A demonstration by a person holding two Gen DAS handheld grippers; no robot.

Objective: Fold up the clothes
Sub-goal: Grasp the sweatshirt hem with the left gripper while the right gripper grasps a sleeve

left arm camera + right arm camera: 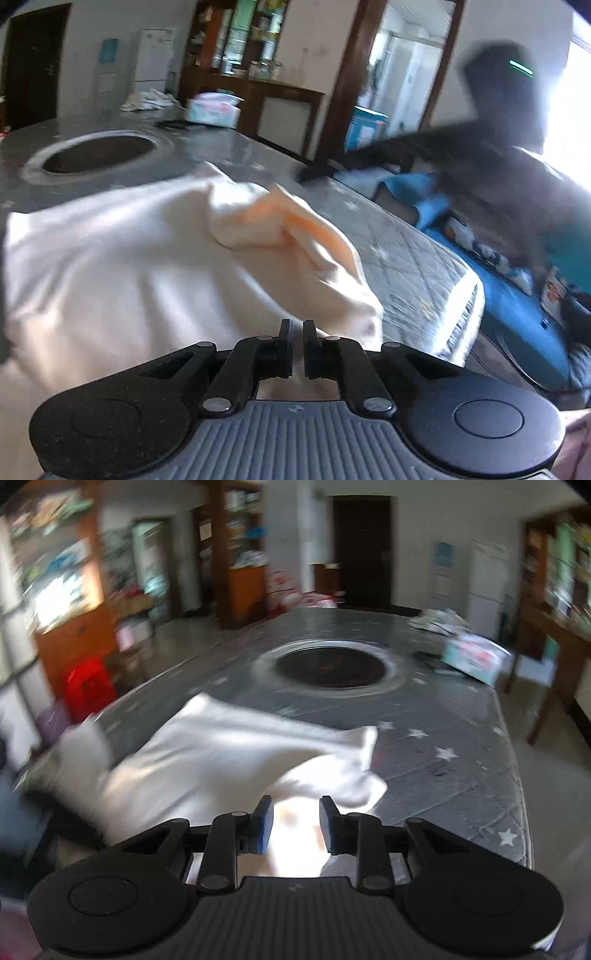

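Note:
A white garment (122, 251) with a pale orange patch lies bunched on the grey star-print table (388, 243). My left gripper (297, 326) is nearly shut, its jaws a narrow gap apart, right at the garment's near edge; cloth between the jaws does not show clearly. In the right wrist view the same garment (229, 746) spreads from the table's left edge toward the middle. My right gripper (296, 805) is open, its blue-padded fingers (264, 823) on either side of a bright fold of the cloth. The other gripper and arm pass blurred at the left wrist view's right side (498, 122).
A dark round inset (328, 666) sits in the table's middle. A tissue pack (474, 657) and crumpled cloth (439, 622) lie at the far right corner. A red stool (88, 686) stands left of the table. Blue cushioned seating (517, 295) lies right of the table edge.

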